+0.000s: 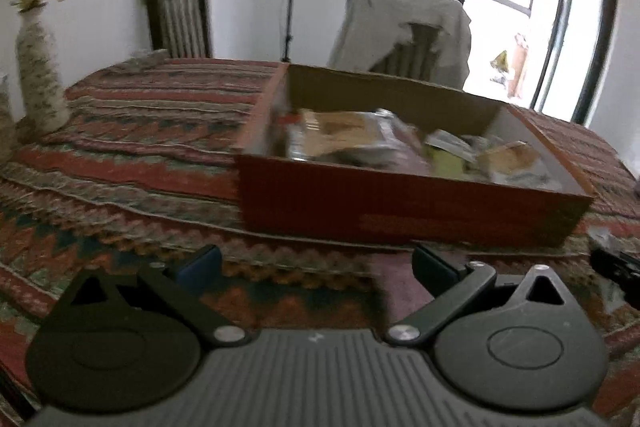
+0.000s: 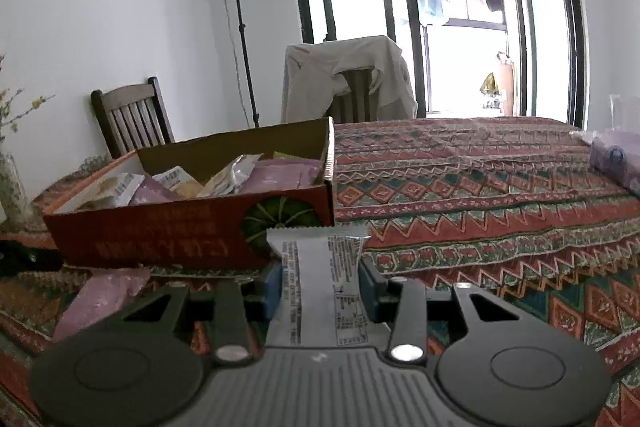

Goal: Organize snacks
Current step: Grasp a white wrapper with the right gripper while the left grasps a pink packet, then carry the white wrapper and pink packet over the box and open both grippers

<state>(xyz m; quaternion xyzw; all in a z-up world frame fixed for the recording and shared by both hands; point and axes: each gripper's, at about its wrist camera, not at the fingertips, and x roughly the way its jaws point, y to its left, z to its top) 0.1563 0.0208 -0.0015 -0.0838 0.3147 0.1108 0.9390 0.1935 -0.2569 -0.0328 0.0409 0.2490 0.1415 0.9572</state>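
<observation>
step: carry to box | right gripper [image 2: 320,293] jaws clamp white packet [image 2: 318,283] | left gripper [image 1: 316,267] jaws wide, empty | next: lift over box [image 2: 192,227] near wall, drop in

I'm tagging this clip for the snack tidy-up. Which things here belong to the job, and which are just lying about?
Job:
- red cardboard box of snacks
- white snack packet gripped in right gripper
- pink packet on the tablecloth beside the box
- left gripper, open

Lying about:
- vase
- wooden chair
- draped chair
- lamp stand
</observation>
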